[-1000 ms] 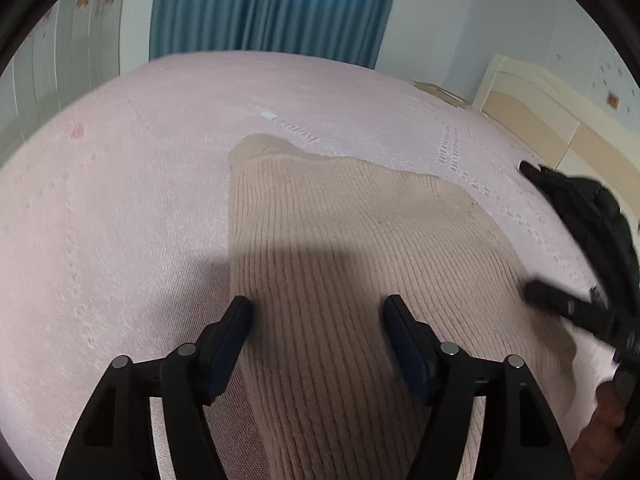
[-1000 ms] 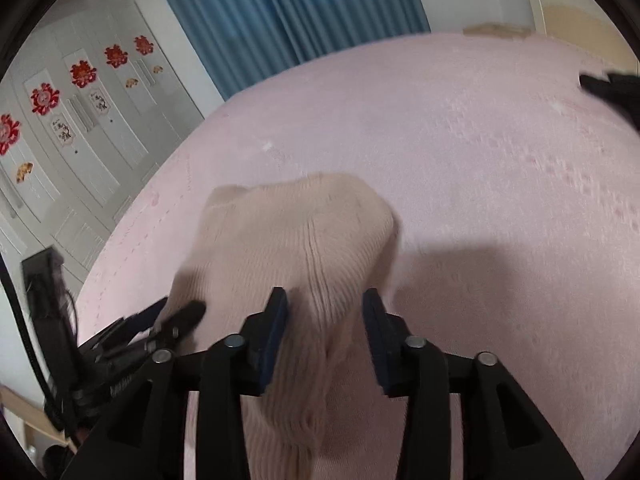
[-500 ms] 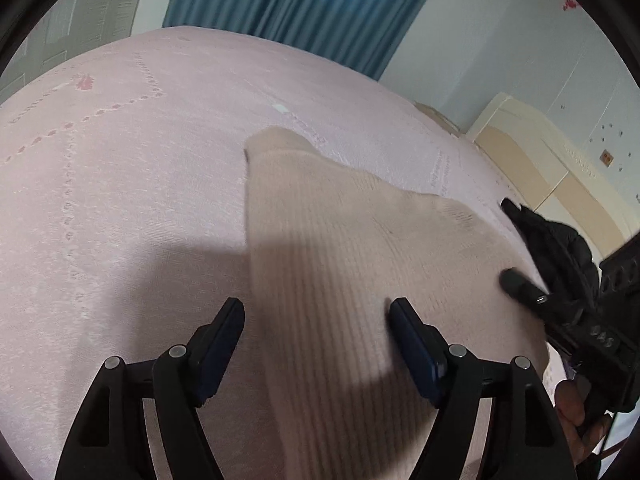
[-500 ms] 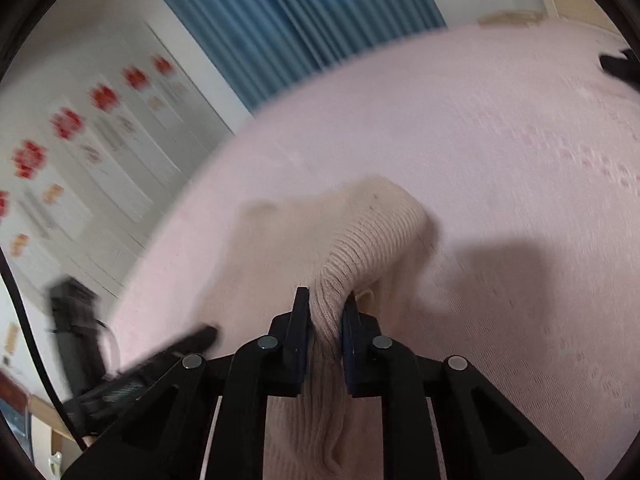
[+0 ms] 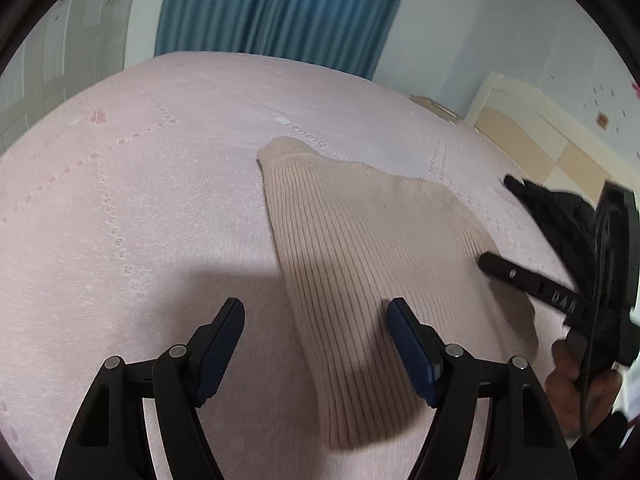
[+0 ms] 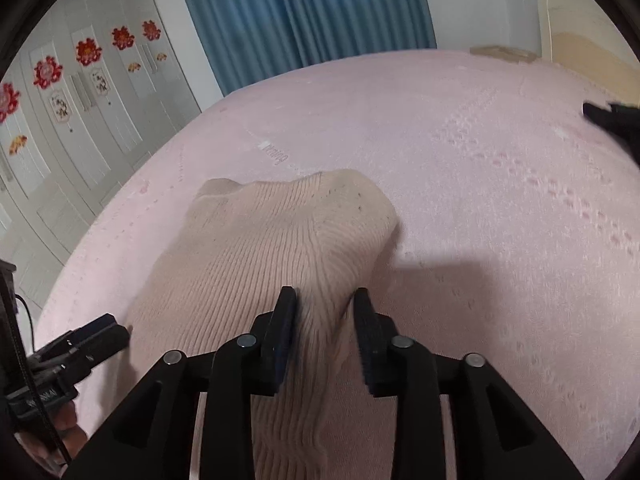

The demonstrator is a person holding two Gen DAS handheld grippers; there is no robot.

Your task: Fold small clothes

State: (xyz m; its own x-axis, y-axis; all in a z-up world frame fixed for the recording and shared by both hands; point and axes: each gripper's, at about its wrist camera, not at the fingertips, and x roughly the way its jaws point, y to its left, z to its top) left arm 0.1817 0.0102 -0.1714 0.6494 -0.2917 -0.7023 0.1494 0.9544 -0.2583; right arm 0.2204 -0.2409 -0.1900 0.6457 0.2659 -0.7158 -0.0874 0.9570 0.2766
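The beige ribbed knit garment (image 5: 372, 264) lies on the pink bedspread (image 5: 132, 208), running from the centre of the left wrist view down to its lower middle; in the right wrist view it (image 6: 256, 256) fills the centre and lower middle. It looks soft, light and limp, a stretchy rib knit that should drape and slide over itself rather than hold a crease, so a fold will likely need smoothing flat. The left hand-held gripper (image 5: 316, 328) stands wide, its fingers straddling the garment's left edge in the lower part of the frame, gripping nothing. The right hand-held gripper (image 6: 325, 316) is narrower, with a raised ridge of the knit passing between its fingers; the left pad seems to touch the cloth, but the right pad shows a gap, so I judge the jaws parted rather than clamped. Good places to take hold are the edge or a corner, where a single layer can be pinched; a mid-panel pinch bunches the fabric. At the right edge of the left wrist view lies a black garment (image 5: 560, 216), apart from the beige one and not in the way. A blue curtain (image 6: 304, 12) and white wardrobe doors (image 6: 72, 92) with red decorations stand beyond the bed.
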